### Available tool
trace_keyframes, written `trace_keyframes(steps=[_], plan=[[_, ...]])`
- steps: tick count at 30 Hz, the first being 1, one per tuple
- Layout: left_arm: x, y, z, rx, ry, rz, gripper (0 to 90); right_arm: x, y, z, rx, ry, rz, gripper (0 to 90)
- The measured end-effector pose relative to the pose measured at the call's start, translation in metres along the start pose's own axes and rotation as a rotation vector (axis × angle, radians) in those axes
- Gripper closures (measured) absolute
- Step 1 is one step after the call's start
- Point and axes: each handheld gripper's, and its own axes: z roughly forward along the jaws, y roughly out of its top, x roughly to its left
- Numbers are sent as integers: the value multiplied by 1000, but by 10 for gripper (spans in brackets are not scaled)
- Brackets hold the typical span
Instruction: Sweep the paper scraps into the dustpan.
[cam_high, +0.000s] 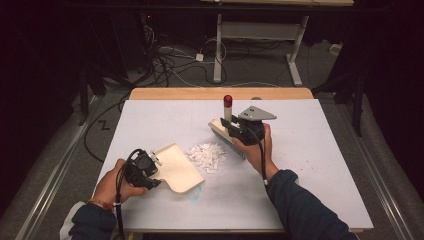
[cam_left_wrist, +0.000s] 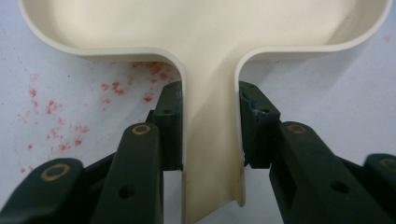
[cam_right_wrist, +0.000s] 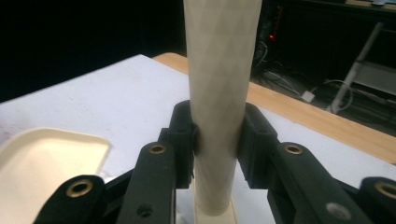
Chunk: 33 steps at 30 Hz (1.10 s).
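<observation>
Two grippers busy, left gripper (cam_left_wrist: 211, 135) clamping dustpan (cam_left_wrist: 205, 56) handle, right gripper (cam_right_wrist: 218, 140) pinching brush (cam_right_wrist: 220, 93) handle, paper scraps (cam_high: 206, 156) between.

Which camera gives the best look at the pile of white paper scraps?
The high view: the paper scraps lie in full on the table between the dustpan and the brush. The left gripper view faces the dustpan's handle; the right gripper view faces the brush handle.

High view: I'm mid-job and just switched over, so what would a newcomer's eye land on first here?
The heap of white paper scraps at the middle of the white table stands out first. Left of it lies a cream dustpan, its handle clamped by the left gripper. Right of the heap, the right gripper grips the cream handle of a red-tipped brush, which stands upright.
</observation>
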Motion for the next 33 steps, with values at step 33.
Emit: trace_keyframes(steps=[33], plan=[[-7,17,9,-5,4,11,635,104,10,21,-59,190,-50,708]])
